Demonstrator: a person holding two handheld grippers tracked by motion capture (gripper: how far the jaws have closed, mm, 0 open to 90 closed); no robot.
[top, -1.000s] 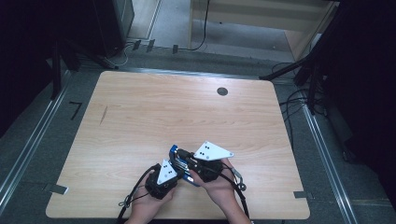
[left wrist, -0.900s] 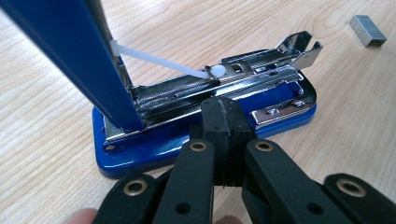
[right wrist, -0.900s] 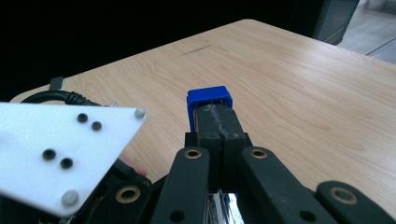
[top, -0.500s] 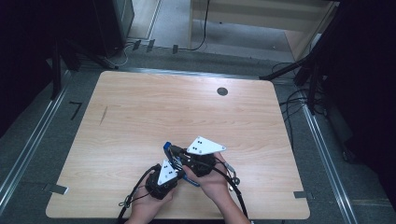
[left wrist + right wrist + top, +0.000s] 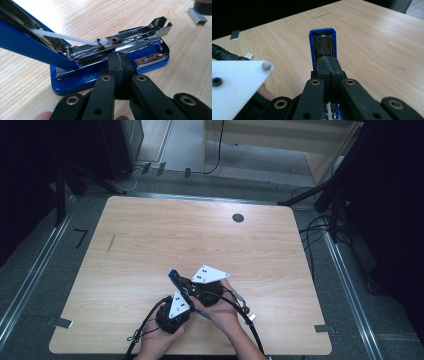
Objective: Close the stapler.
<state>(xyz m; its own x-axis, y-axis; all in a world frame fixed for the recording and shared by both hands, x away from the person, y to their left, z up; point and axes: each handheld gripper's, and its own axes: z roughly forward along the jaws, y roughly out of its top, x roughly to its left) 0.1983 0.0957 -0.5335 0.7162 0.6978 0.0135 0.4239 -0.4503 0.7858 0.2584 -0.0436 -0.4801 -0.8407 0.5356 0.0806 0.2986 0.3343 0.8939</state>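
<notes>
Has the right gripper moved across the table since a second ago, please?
Yes. In the high view the right gripper has slid left and a little nearer the table's near edge, judged against the dark round hole in the table, whose position is unchanged.

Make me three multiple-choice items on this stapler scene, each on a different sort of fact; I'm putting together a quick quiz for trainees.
1. Where does the strip of staples lie?
A. on the table beside the stapler
B. inside the stapler's magazine
C. between the left gripper's fingers

2. What colour is the stapler's base?
A. red
B. blue
C. grey

3. In what state is the stapler?
A. closed flat
B. open, with its top arm swung up
C. lying on its side

Answers:
1 A: the left gripper view shows the strip on bare wood, apart from the stapler.
2 B: the base and top arm are blue around a metal magazine.
3 B: the blue arm slants up, the magazine lies exposed and the base sits flat on the table.
</notes>
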